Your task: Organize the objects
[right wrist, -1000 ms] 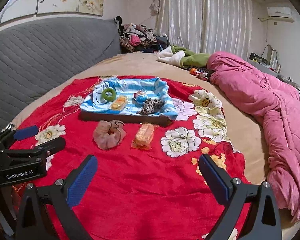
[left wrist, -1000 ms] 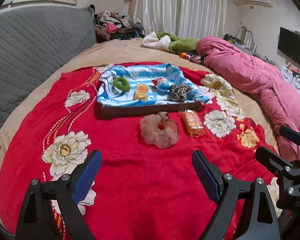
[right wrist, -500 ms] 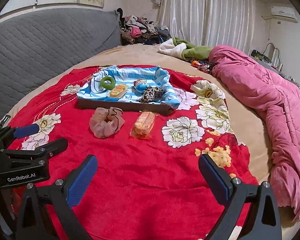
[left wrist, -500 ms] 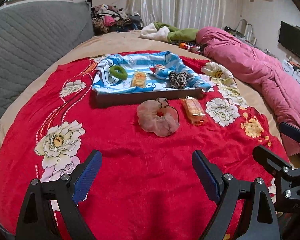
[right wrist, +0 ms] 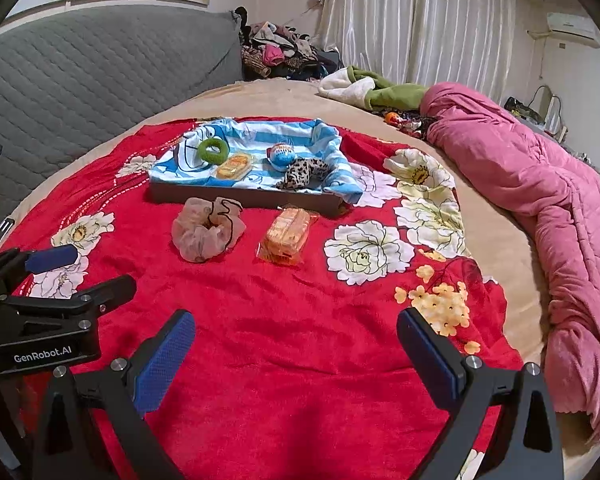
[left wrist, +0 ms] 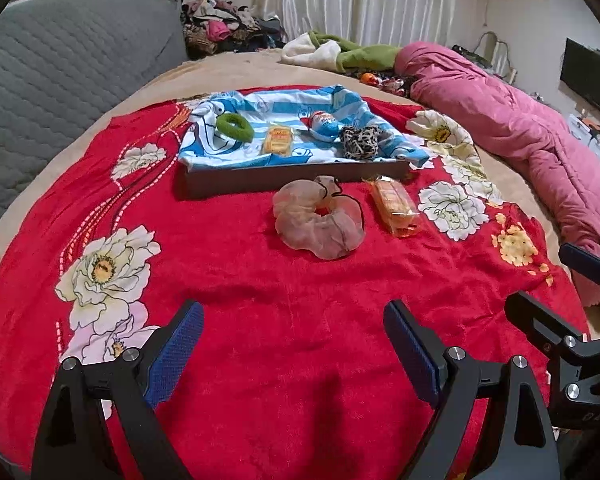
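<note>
A shallow brown tray (left wrist: 292,178) (right wrist: 240,196) lined with blue striped cloth sits on the red flowered blanket. In it lie a green ring (left wrist: 234,125) (right wrist: 214,150), an orange packet (left wrist: 279,140) (right wrist: 235,166), a blue-and-red ball (left wrist: 323,123) (right wrist: 282,155) and a leopard scrunchie (left wrist: 360,142) (right wrist: 304,172). In front of the tray lie a pale pink scrunchie (left wrist: 318,222) (right wrist: 206,232) and an orange snack pack (left wrist: 394,204) (right wrist: 288,232). My left gripper (left wrist: 294,340) (right wrist: 82,270) and right gripper (right wrist: 296,344) (left wrist: 548,276) both stand open and empty, well short of these two.
A pink quilt (left wrist: 512,120) (right wrist: 540,184) runs along the right side of the bed. A grey quilted headboard (left wrist: 60,64) stands on the left. Clothes (left wrist: 220,32) are piled at the far end by the curtains. Open red blanket (right wrist: 300,320) lies between the grippers and the objects.
Both grippers have sunk a little toward the blanket, and the tray and loose items look slightly nearer. Neither gripper's opening has changed.
</note>
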